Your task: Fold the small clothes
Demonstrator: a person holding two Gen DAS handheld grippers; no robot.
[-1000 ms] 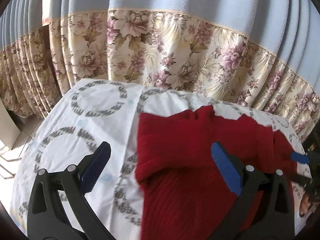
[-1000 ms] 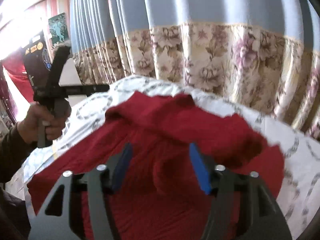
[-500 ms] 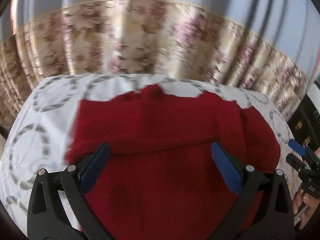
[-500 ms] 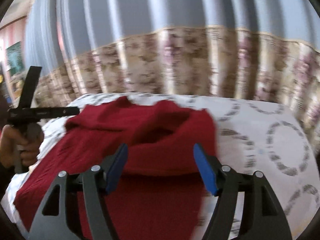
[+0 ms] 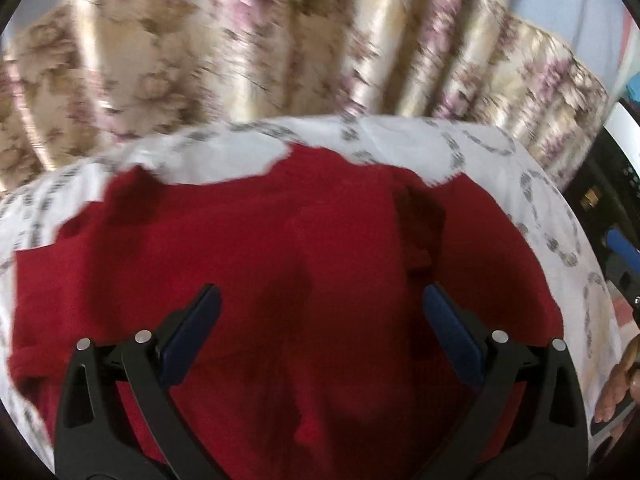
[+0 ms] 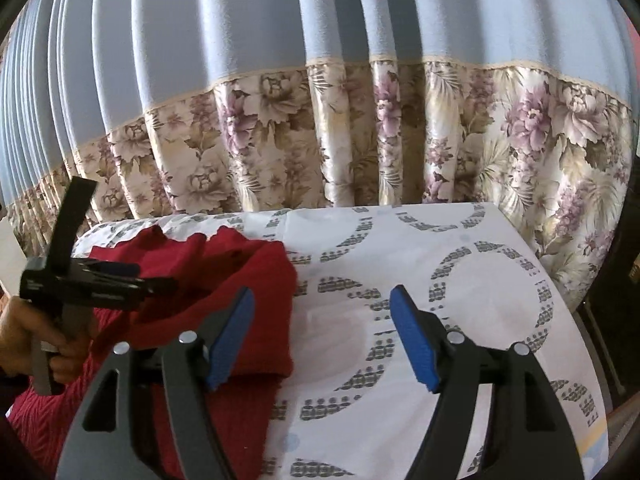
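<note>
With both the left gripper (image 5: 320,320) and right gripper (image 6: 322,328) jaws wide and empty, the red sweater (image 5: 280,280) lies unpinned, so its loose fold could slump open.

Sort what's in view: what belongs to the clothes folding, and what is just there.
For the job: red sweater; left gripper, open above it; right gripper, open, nothing between its pads.

Just there: patterned sheet beneath; floral curtain behind.
</note>
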